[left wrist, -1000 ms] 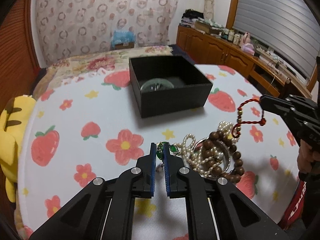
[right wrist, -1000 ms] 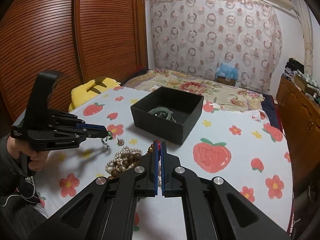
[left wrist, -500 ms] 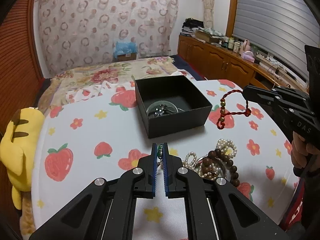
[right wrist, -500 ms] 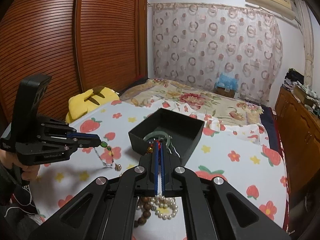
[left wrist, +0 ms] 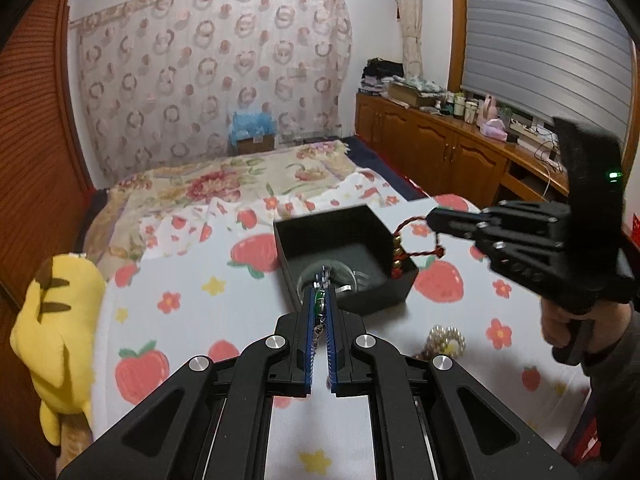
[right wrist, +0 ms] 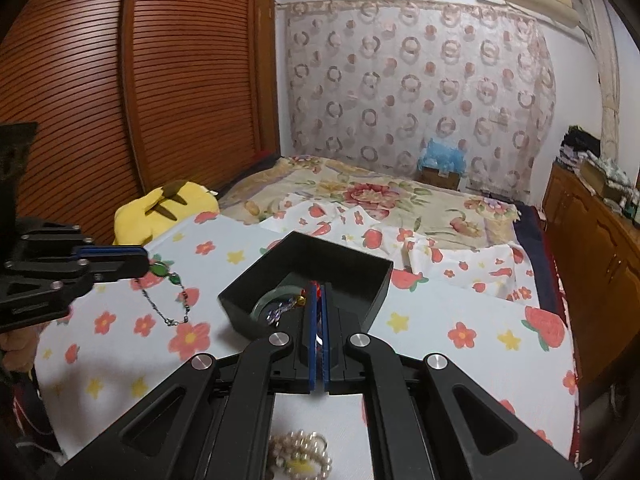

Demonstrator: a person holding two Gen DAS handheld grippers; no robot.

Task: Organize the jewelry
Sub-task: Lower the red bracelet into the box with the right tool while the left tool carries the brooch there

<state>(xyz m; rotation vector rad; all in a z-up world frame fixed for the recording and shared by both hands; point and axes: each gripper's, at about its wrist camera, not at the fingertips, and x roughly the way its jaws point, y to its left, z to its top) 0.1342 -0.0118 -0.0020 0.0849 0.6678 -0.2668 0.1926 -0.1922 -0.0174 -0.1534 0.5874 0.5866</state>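
Note:
An open black box point(left wrist: 396, 280) point(right wrist: 360, 276) sits on the strawberry-print table, with a glass bangle point(left wrist: 346, 274) and small pieces inside. My left gripper point(left wrist: 320, 300) point(right wrist: 140, 264) is shut on a green-stone chain necklace point(right wrist: 168, 296), which hangs above the table left of the box. My right gripper point(right wrist: 319, 296) point(left wrist: 434, 222) is shut on a red cord bracelet with gold beads point(left wrist: 404, 248), held over the box's right wall. A pearl bracelet point(left wrist: 446, 340) point(right wrist: 304, 452) lies on the table in front of the box.
A yellow plush toy point(left wrist: 52, 332) lies at the table's left edge. A bed with a floral cover point(right wrist: 360, 196) stands behind the table. Wooden cabinets point(left wrist: 440, 152) line the right wall.
Both grippers have lifted their pieces off the jewelry pile and moved up and forward to the box. The red bracelet now hangs at the box's right wall.

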